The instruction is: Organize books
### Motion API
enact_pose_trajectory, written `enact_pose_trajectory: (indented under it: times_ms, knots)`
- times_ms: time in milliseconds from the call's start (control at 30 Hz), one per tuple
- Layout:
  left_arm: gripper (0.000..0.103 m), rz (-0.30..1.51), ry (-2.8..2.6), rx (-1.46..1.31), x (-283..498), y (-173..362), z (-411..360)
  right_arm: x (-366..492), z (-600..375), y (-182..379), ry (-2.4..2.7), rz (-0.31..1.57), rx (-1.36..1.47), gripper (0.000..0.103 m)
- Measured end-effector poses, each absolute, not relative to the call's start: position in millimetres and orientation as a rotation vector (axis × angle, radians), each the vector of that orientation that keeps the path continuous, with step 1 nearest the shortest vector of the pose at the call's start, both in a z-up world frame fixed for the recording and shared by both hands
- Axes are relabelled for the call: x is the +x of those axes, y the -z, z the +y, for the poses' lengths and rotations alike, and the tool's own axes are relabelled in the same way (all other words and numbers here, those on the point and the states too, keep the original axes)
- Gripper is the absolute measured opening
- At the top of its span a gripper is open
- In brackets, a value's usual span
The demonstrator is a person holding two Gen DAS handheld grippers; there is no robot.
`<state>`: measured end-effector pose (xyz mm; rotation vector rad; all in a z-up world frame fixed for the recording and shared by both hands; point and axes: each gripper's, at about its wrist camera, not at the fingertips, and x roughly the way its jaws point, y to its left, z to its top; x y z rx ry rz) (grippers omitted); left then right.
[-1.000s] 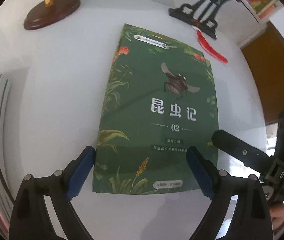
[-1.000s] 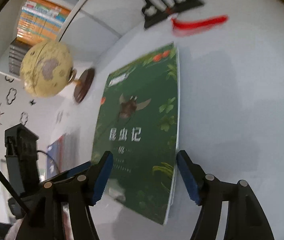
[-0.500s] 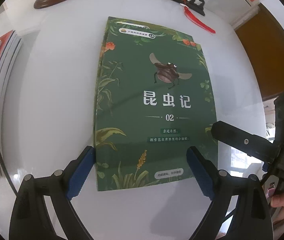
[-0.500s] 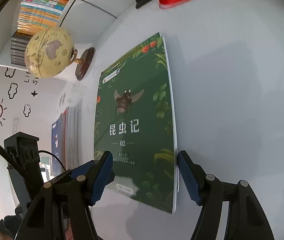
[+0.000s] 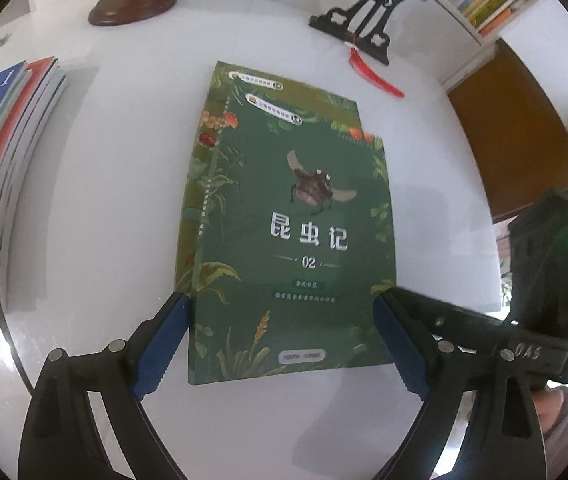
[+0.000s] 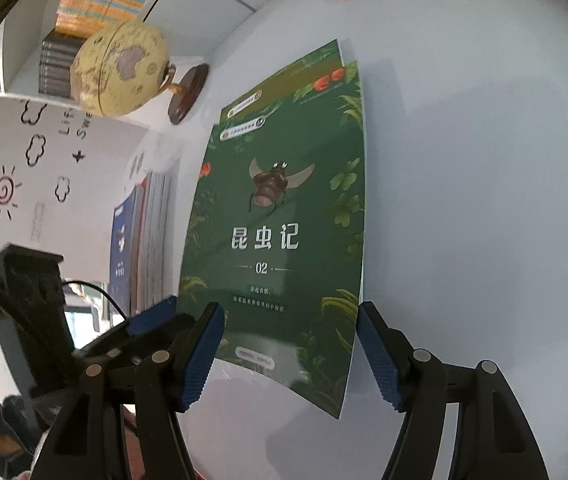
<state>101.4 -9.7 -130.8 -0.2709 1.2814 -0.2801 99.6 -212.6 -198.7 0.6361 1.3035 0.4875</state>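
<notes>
Lying on the white table [image 5: 96,208] is everything in view, and the table fills most of both cameras. At its left edge, seen from the left wrist, sits a pile [image 5: 0,184] of thin books with red, grey and blue covers, well apart from the middle. In the middle lie two green books, one on the other: the top book [image 5: 295,248] shows a flying beetle, white title characters and "02", and the lower book [image 5: 220,80] sticks out past it at the far end and along the left side, so the two are not squared up. Both lie flat, face up. Beyond them stands a globe [image 6: 120,68] on a round wooden foot, and to the right of it a black stand [image 5: 363,20] with a red tassel [image 5: 379,80] trailing onto the table.

Over the near end of the books hangs the left gripper [image 5: 282,344], fingers spread wide, one blue pad on each side of the books, holding nothing. Whether the pads touch the edges cannot be told. Beside it, the right gripper [image 6: 289,356] also stands open and empty, its pads flanking the near right corner of the top book
</notes>
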Motion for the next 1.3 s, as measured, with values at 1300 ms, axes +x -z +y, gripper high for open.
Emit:
enact_pose_trajectory:
  times_ms: [1300]
  knots:
    - [0.069,1.187,0.413,-0.296,93,143,-2,78,-221,178,-0.717,1.072,0.638,0.069]
